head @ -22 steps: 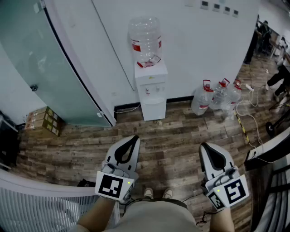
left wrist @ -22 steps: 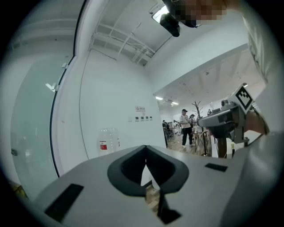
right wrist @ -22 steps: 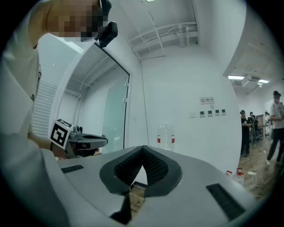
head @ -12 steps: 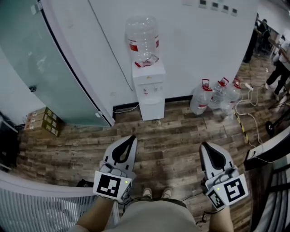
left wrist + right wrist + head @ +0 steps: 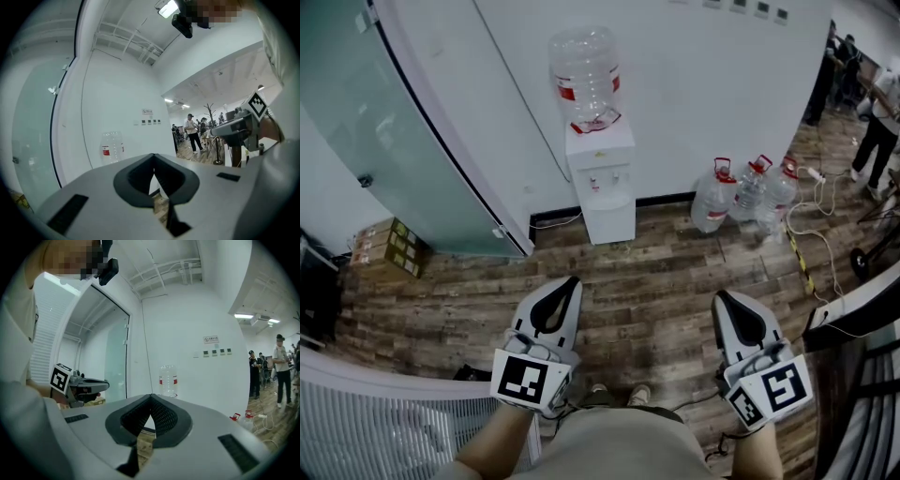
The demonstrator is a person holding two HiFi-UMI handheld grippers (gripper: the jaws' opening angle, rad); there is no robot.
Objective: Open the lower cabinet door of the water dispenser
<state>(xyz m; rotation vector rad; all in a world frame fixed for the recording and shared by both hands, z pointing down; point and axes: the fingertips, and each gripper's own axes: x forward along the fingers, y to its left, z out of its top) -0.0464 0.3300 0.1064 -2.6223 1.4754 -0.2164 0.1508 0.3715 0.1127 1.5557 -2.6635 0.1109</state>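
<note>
Wood-plank floor (image 5: 656, 281), white wall, glass partition (image 5: 384, 141) at the left.

Item 1: water dispenser (image 5: 602, 164), white, standing against the wall with an inverted bottle (image 5: 584, 70) on top. Its lower cabinet door (image 5: 610, 220) sits under the taps and looks closed; no handle can be made out from this far off.

Item 2: spare water jugs (image 5: 750, 192), three, on the floor near the dispenser's right side.

Item 3: cardboard boxes (image 5: 384, 251), stacked by the partition.

Item 4: left gripper (image 5: 567, 286), held level, jaws pressed together at the tips, nothing between them.

Item 5: right gripper (image 5: 724, 300), held level, jaws likewise closed on nothing.

Status: approach step. Both grippers are well apart from the dispenser, with open floor between, and the door is untouched.

Next move, as judged: walk up to the dispenser, lower one gripper to the door's level, spread its jaws, and find an edge or handle to pull.
</note>
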